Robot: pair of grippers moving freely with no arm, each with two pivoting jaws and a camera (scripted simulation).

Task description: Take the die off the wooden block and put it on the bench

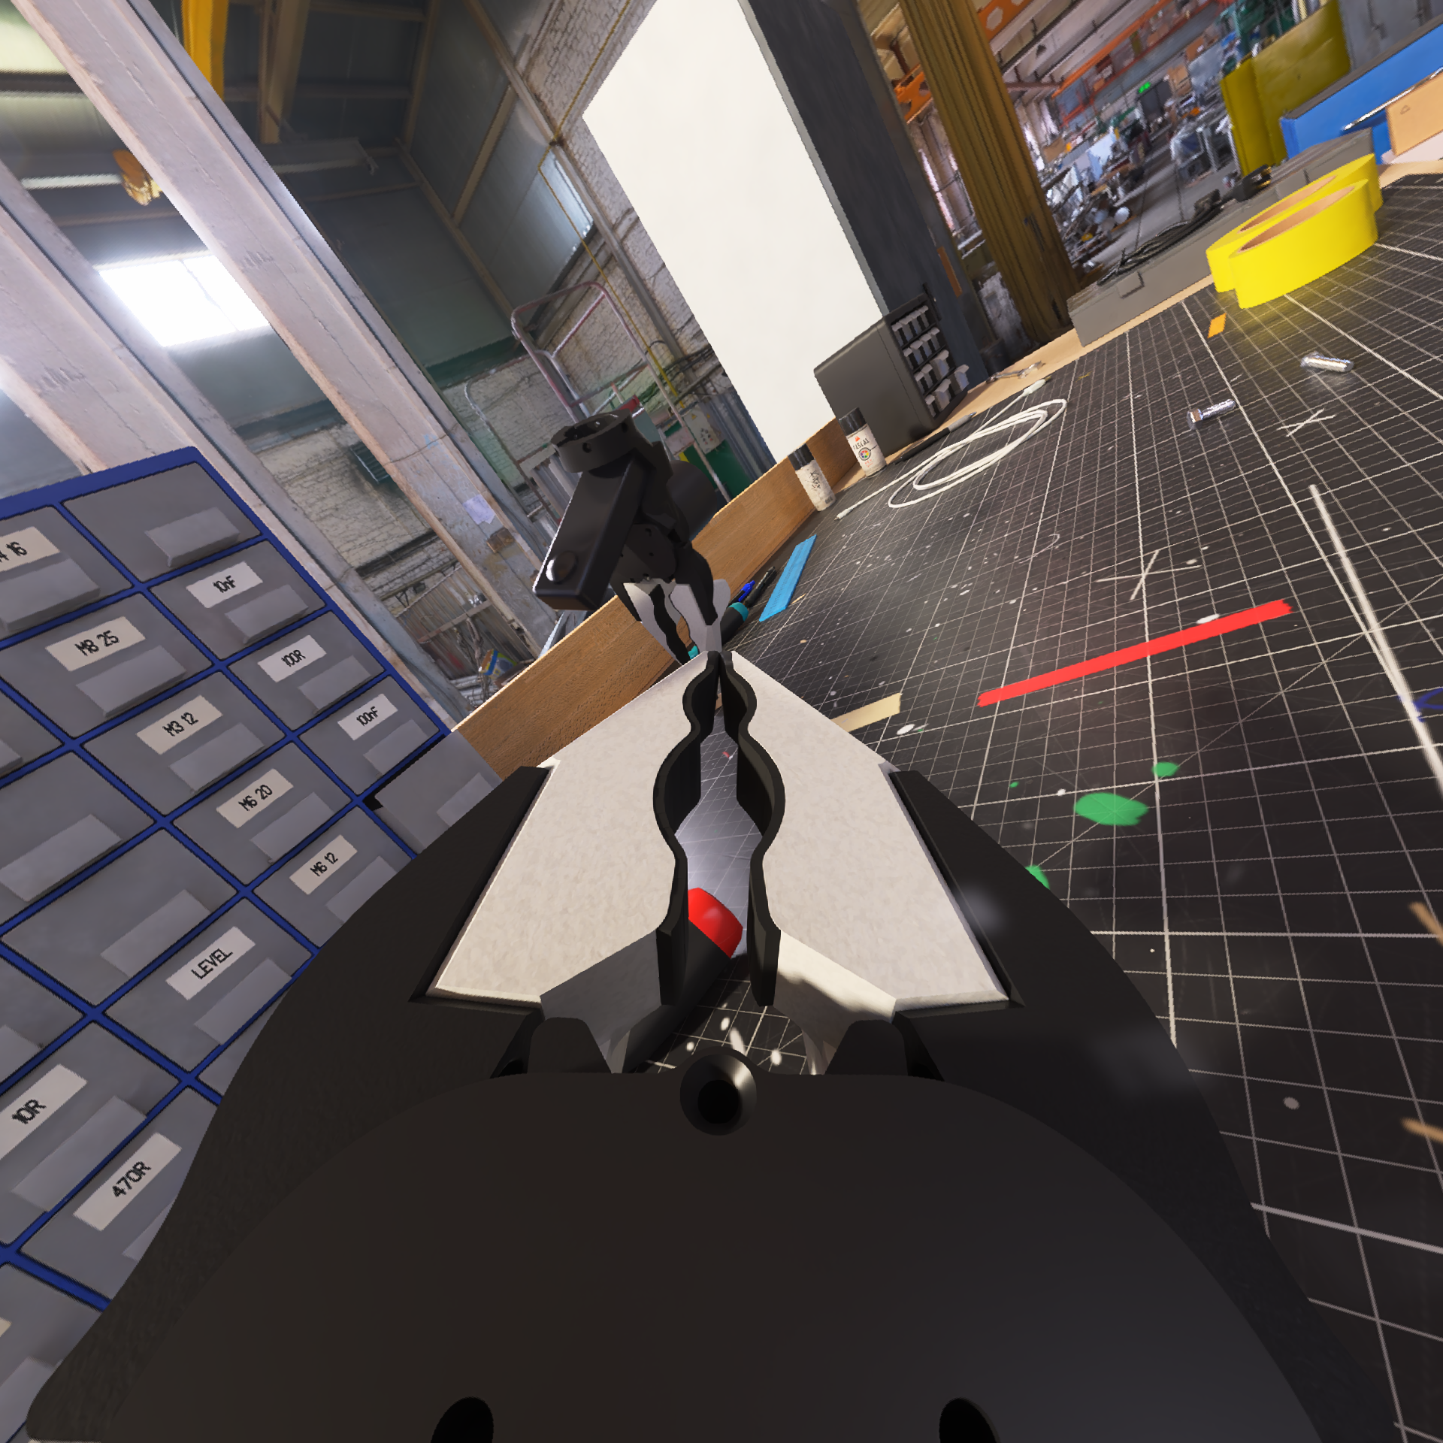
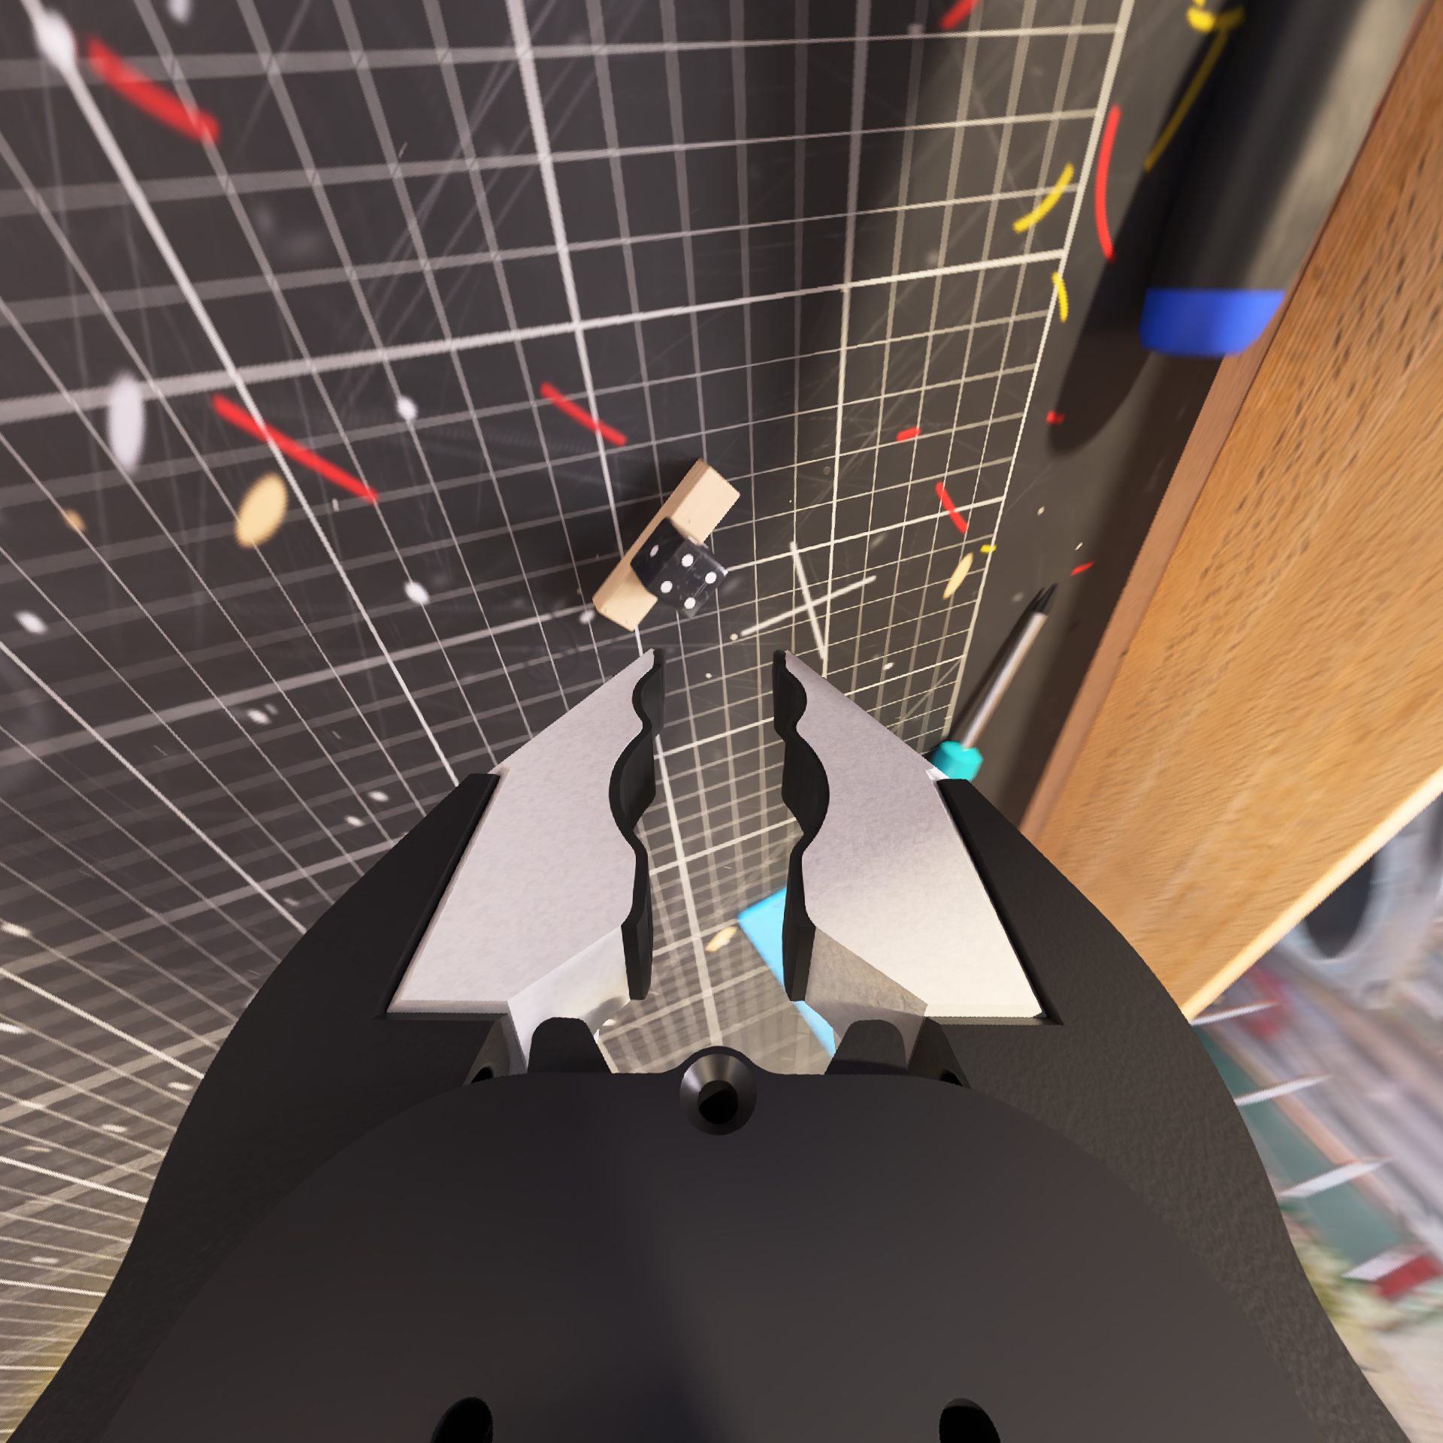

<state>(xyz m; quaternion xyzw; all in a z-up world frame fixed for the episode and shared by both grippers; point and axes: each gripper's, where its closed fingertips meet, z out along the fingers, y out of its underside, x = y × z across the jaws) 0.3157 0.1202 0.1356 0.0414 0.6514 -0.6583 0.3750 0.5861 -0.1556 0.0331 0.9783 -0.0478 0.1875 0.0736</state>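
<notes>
In the right wrist view a black die [image 2: 681,576] with white pips sits on a small pale wooden block [image 2: 668,540] that lies on the black grid mat [image 2: 468,312]. My right gripper [image 2: 717,664] is open and empty, its tips a short way short of the die. It also shows in the left wrist view [image 1: 687,617], farther off above the mat. My left gripper [image 1: 718,668] is shut and empty, held low over the mat near the blue drawer cabinet [image 1: 156,781]. The die and block are not in the left wrist view.
A teal-handled screwdriver [image 2: 992,695] and a blue tape roll [image 2: 1202,320] lie by the wooden bench edge [image 2: 1265,586]. In the left wrist view there are yellow tape rolls [image 1: 1296,234], a white cable coil [image 1: 976,453], spray cans [image 1: 863,441], bolts [image 1: 1210,414] and a grey drawer box [image 1: 898,375].
</notes>
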